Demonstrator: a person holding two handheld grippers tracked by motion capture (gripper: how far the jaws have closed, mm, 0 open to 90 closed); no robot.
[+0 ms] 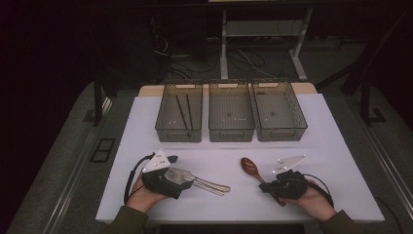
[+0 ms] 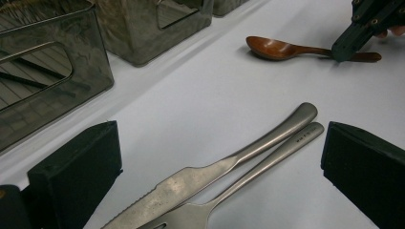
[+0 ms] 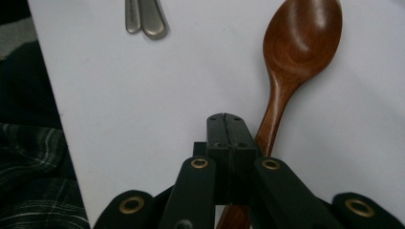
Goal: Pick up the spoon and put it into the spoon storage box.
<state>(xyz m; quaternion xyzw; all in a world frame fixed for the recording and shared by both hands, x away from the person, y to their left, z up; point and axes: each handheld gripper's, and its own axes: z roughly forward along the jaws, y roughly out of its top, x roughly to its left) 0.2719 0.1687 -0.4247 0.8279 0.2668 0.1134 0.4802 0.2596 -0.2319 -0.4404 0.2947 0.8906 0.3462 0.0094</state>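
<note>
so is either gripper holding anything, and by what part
Right gripper is shut, wooden spoon handle beside or under it; a hold cannot be told. Left gripper is open, holding nothing.

A lab-like recording room: white-topped table [image 1: 316,146], dark surround, loose floor cables [image 1: 243,58], metal desk frame [image 1: 225,44] behind.

The left gripper [image 1: 187,178] lies low at the near left, pointing right, held from behind by the left hand [image 1: 141,194], its jaws wide apart. The right gripper [image 1: 267,187], held by the right hand [image 1: 311,197] at the near right, points left with jaws pressed together.
</note>
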